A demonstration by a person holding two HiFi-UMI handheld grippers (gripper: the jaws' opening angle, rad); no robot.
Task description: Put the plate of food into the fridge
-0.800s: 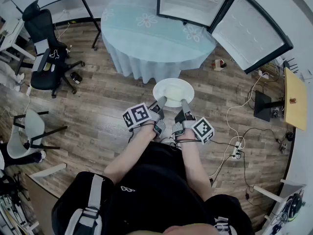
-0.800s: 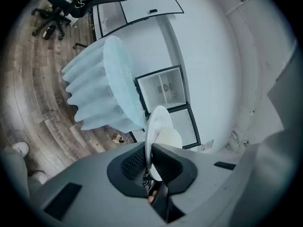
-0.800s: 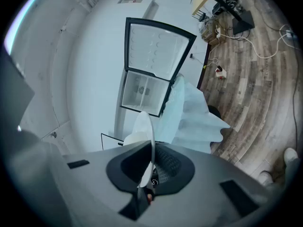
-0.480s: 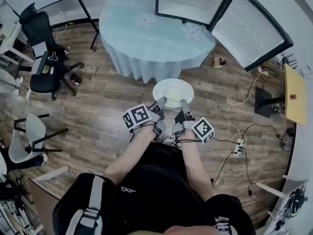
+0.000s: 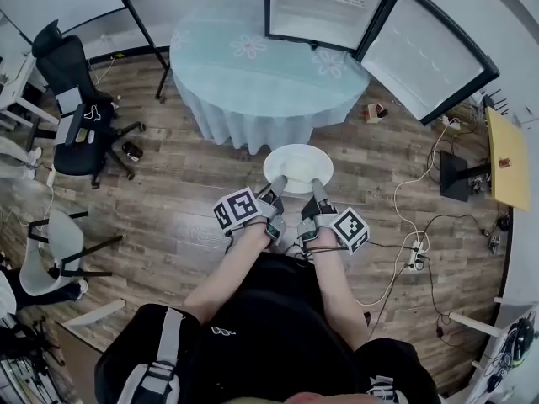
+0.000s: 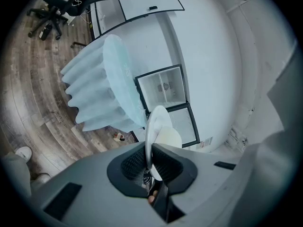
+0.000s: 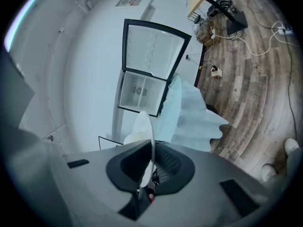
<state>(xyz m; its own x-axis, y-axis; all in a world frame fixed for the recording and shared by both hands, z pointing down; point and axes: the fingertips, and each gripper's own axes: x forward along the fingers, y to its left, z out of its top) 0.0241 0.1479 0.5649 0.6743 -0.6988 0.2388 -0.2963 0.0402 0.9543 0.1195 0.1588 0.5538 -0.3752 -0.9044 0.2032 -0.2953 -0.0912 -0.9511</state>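
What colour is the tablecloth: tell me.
Tablecloth: pale aqua with white flowers; best in head view.

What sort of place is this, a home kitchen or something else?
Likely an office or lab room set up for recording, not a home: a black office chair, loose cables across the wood floor, and an open fridge behind a cloth-covered round table.

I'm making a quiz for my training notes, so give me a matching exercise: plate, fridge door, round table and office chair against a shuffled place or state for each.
Things:
1 plate
2 fridge door
3 round table
4 office chair

Places or states:
A swung open
B draped in a pale blue cloth
C black, far left of the head view
D gripped at its near rim by the left gripper and right gripper

Pairs: 1-D, 2-A, 3-B, 4-C
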